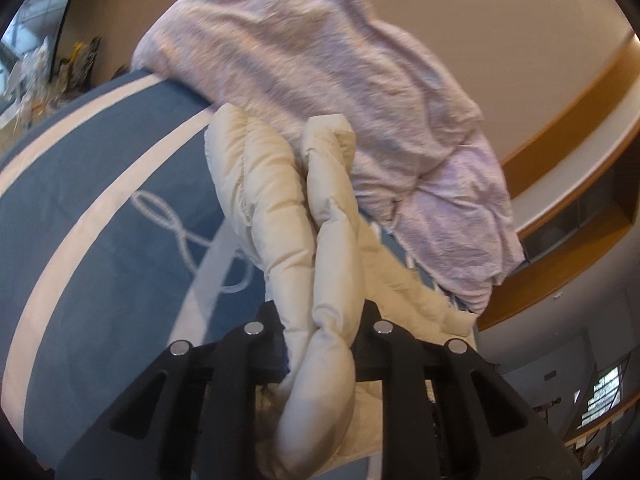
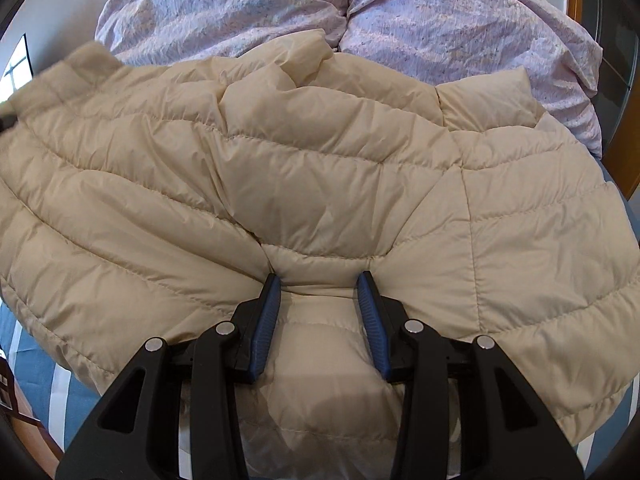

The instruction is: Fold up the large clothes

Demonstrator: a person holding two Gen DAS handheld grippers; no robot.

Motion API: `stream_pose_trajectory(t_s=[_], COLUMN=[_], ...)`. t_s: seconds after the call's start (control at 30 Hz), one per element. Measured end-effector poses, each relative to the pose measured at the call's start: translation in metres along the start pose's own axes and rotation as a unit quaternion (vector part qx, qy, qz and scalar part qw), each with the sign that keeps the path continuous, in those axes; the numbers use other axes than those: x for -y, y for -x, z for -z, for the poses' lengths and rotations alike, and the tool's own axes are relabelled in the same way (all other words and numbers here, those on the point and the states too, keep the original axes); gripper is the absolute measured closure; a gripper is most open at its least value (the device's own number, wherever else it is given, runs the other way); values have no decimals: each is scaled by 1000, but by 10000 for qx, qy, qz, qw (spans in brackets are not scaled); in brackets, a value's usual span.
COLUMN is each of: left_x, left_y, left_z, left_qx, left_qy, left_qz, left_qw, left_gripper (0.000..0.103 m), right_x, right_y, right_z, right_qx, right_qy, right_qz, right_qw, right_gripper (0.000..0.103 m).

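Note:
A cream quilted puffer jacket (image 2: 320, 184) lies spread on the bed and fills the right wrist view. My right gripper (image 2: 322, 280) is closed on a bunched fold of the jacket's near edge, its blue pads (image 2: 264, 320) pressing in from both sides. In the left wrist view, my left gripper (image 1: 320, 324) is shut on a thick folded roll of the same jacket (image 1: 316, 240), held lifted above the bed; the fabric hides its fingertips.
A blue bedspread with white stripes (image 1: 100, 208) covers the bed. A crumpled lilac duvet (image 1: 320, 80) lies heaped at the far side, also in the right wrist view (image 2: 440, 20). A wooden headboard ledge (image 1: 580, 120) runs along the wall.

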State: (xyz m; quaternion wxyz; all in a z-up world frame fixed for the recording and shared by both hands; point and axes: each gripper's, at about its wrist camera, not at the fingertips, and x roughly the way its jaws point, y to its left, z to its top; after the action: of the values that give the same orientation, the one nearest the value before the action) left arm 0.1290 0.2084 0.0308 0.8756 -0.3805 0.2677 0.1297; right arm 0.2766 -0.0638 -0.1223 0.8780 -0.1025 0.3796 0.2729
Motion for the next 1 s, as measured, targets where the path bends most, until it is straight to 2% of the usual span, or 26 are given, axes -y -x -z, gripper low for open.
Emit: stream_pose_trajectory(t_s=[0.27,0.47,0.73,1.0], left_x=[54,104,153,183], left_y=[0,-22,-58,-86], left_z=[2,18,46,70], left_qx=[-49,-279,-623,-905], left_qy=[-332,-690,-1045,-1182], left_qz=[426,677,782,877], left_qw=[9985,9949,9895,9850], left_gripper=[84,84,84,84], right_x=[-1,-2,-1,3], right_y=[0,0,-2,-2], right_z=[0,0,0,-1], right_qx=[-3,-6,-23,-34], right_qy=[3,3,-31,-93], right_qz=[4,7,-51,-159], right_qw=[10000,10000,10000,9998], right_gripper=[61,61,60,60])
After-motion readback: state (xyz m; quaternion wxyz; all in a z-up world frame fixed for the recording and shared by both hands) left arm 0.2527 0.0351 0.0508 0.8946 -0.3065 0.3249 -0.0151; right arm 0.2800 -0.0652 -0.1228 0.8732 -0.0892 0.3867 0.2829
